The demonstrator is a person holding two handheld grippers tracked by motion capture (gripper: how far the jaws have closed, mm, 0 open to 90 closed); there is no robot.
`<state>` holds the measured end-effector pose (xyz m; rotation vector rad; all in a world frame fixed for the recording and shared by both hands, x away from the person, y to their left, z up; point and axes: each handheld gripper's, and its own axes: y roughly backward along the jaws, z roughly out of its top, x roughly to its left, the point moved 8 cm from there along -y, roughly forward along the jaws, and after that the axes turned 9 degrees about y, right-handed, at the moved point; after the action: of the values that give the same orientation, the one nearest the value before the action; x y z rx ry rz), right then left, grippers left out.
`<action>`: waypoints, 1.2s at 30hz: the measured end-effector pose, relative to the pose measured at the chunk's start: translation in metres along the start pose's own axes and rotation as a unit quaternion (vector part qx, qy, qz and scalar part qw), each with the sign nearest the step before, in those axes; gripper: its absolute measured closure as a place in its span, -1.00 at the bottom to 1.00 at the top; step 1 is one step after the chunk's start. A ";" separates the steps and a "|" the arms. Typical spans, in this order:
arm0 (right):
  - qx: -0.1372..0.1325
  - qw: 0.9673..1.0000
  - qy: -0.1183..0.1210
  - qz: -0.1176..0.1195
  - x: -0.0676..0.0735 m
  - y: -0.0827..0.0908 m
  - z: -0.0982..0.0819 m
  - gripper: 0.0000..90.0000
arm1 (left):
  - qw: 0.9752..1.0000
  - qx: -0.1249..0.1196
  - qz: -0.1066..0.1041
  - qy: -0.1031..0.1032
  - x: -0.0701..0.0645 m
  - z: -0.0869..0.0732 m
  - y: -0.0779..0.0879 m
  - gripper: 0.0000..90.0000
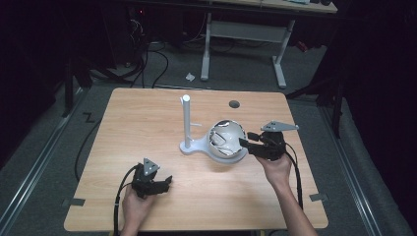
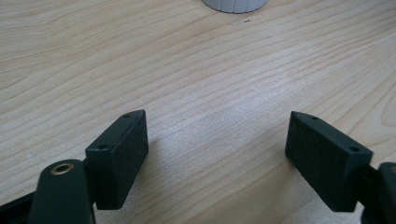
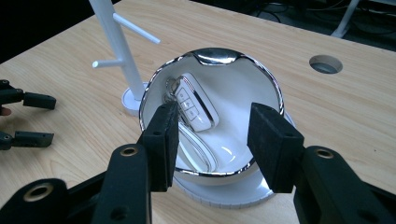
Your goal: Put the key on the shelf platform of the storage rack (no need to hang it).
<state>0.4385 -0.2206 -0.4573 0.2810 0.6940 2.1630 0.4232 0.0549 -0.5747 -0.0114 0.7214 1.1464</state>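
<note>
A white bowl (image 1: 227, 140) with a chrome rim (image 3: 275, 86) stands right of the table's middle. A white car key fob (image 3: 198, 105) lies inside it. A white stand (image 1: 187, 123) with thin side pegs (image 3: 135, 30) rises just left of the bowl. My right gripper (image 1: 246, 140) reaches in from the right at the bowl's near rim. In the right gripper view its jaws (image 3: 214, 112) stand open in front of the bowl with nothing pressed between the pads. My left gripper (image 1: 167, 182) rests low near the front left of the table, open (image 2: 217, 119) over bare wood.
The wooden table (image 1: 147, 113) has a round cable hole (image 1: 234, 104) behind the bowl. A ribbed white edge (image 2: 236, 4) shows at the top of the left gripper view. Beyond the table stand a white-legged desk (image 1: 246, 34) and floor cables (image 1: 147, 64).
</note>
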 end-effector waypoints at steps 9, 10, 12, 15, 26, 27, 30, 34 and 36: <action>0.001 0.999 0.018 -0.029 0.001 0.010 -0.004 0.20 | 1.000 0.000 0.000 0.000 0.000 0.000 0.000 -0.52; 0.001 0.999 0.017 -0.029 0.002 0.011 -0.005 0.20 | 1.000 0.000 0.000 0.000 0.000 0.000 0.000 -0.52; 0.000 0.999 0.017 -0.029 0.002 0.011 -0.005 0.20 | 1.000 0.000 0.000 0.000 0.000 0.000 0.000 -0.52; -0.004 1.000 0.007 -0.029 0.000 0.014 -0.010 0.20 | 1.000 0.000 0.000 0.000 0.000 0.000 0.000 -0.52; -0.008 0.999 -0.008 -0.036 -0.005 0.026 -0.023 0.20 | 1.000 0.000 0.000 -0.001 0.000 0.000 0.000 -0.52; -0.009 0.999 -0.008 -0.035 -0.005 0.027 -0.024 0.20 | 1.000 0.000 0.001 -0.001 0.000 0.000 0.000 -0.52; -0.010 0.999 -0.010 -0.036 -0.005 0.030 -0.027 0.20 | 1.000 0.000 0.001 -0.001 0.000 0.000 0.000 -0.52; -0.016 0.999 -0.013 -0.033 -0.004 0.035 -0.029 0.19 | 1.000 0.000 0.001 -0.001 0.000 0.000 0.000 -0.52; -0.018 0.999 -0.015 -0.031 -0.003 0.037 -0.030 0.19 | 1.000 0.000 0.001 -0.001 0.000 0.000 0.000 -0.52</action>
<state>0.4038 -0.2530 -0.4615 0.2677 0.6379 2.1065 0.4232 0.0549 -0.5749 -0.0095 0.7187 1.1479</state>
